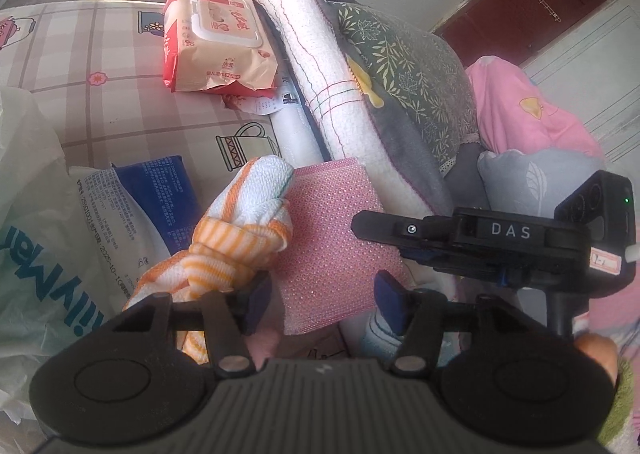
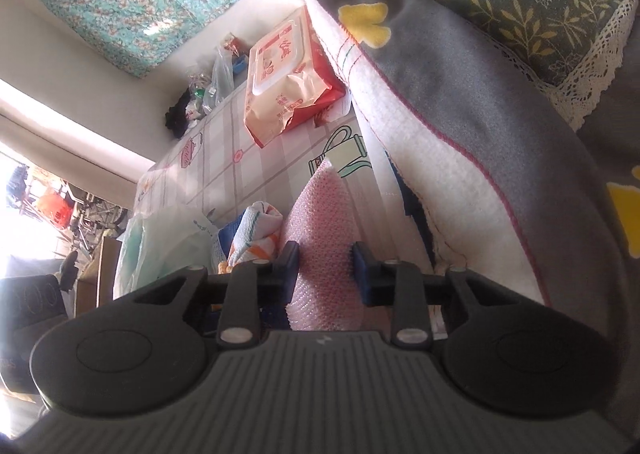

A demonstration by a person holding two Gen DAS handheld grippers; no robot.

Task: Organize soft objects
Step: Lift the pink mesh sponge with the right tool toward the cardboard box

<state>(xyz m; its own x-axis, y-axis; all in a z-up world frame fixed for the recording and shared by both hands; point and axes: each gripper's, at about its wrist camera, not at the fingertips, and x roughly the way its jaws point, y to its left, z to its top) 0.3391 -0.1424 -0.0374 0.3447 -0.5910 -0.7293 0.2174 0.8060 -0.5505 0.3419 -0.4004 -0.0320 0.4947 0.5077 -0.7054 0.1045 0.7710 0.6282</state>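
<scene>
Judging from how things lie, the sorting is approx. in the middle, not finished. The right gripper (image 2: 325, 269) pinches the pink sponge cloth (image 2: 320, 238) between its two pads; the cloth bulges a bit there, so the grip looks real. In the left wrist view the same pink sponge cloth (image 1: 332, 230) lies between the left gripper's (image 1: 318, 300) fingers, but the jaws are spread and neither pad presses on it.

The knotted orange-striped towel (image 1: 240, 230) sits just beside the cloth, touching the left pad, on the checked tablecloth (image 1: 100, 66). Behind them a stack is already made: a white rolled towel (image 1: 304, 54), a grey blanket (image 2: 460, 102) and a green leaf-pattern cushion (image 1: 408, 66), w/ a pink pillow (image 1: 532, 106) further right.

Left to do, I think: the cloth and the striped towel must go to the stack. The wipes pack (image 1: 218, 38) and the plastic bag (image 1: 32, 246) are prob. not part of it.
</scene>
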